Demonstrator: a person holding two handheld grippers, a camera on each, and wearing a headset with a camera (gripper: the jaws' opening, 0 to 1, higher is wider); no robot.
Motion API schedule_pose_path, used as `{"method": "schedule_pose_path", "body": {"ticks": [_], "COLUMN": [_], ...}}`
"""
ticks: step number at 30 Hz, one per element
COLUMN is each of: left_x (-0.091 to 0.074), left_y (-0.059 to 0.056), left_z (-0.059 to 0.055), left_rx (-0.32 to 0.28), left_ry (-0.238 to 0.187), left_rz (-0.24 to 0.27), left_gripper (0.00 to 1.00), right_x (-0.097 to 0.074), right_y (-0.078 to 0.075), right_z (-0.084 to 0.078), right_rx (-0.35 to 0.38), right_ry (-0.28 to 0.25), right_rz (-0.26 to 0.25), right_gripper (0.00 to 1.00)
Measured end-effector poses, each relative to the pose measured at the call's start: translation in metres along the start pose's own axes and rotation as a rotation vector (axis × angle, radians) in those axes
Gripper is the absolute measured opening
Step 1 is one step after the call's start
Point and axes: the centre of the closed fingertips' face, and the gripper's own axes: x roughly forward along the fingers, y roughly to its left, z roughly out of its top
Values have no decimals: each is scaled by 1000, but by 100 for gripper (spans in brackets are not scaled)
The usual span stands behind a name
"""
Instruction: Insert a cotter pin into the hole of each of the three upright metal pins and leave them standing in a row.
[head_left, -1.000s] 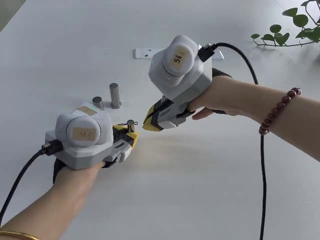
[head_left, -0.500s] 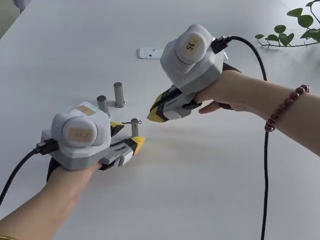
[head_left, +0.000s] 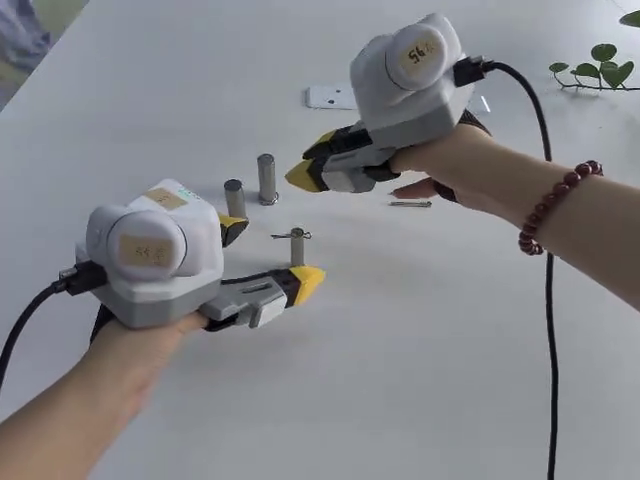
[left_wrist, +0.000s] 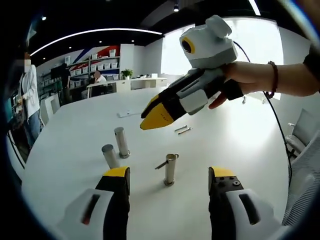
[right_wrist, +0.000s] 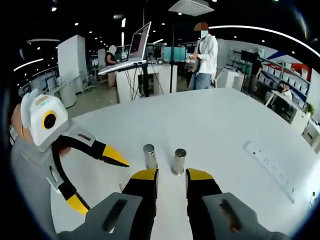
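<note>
Three metal pins stand upright on the white table. The nearest pin (head_left: 297, 248) (left_wrist: 170, 170) has a cotter pin through its top hole. It stands free between the spread jaws of my left gripper (head_left: 268, 255) (left_wrist: 169, 173), which is open and touches nothing. Behind it stand a short pin (head_left: 234, 197) (left_wrist: 109, 155) and a taller pin (head_left: 267, 178) (left_wrist: 120, 142), both bare on top. My right gripper (head_left: 312, 160) (right_wrist: 171, 175) hovers above and behind them, jaws a small gap apart and holding nothing. Its view looks down at two pins (right_wrist: 149, 156) (right_wrist: 179, 161).
Loose cotter pins (head_left: 410, 203) (left_wrist: 181, 130) lie on the table under the right hand. A white power strip (head_left: 331, 97) (right_wrist: 272, 167) lies farther back. A plant (head_left: 600, 62) sits at the far right. Black cables trail from both grippers.
My left gripper has opened off the nearest pin, leaving it standing with its cotter pin. The right gripper has risen up and away from that pin. The head camera has shifted.
</note>
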Motion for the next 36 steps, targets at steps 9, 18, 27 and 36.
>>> {"method": "schedule_pose_path", "body": {"ticks": [9, 18, 27, 36], "left_x": [-8, -12, -17, -19], "left_y": [-5, -2, -2, -1], "left_z": [0, 8, 2, 4], "left_rx": [34, 7, -7, -30], "left_ry": [-1, -22, -3, -6], "left_rz": [-13, -2, -1, 6], "left_gripper": [77, 85, 84, 81], "right_x": [30, 52, 63, 63], "right_y": [-2, -12, -9, -10], "right_z": [5, 8, 7, 6], "right_rx": [11, 21, 29, 58], "right_ry": [-50, -59, -83, -88], "right_rz": [21, 24, 35, 34], "right_gripper": [22, 20, 13, 9]}}
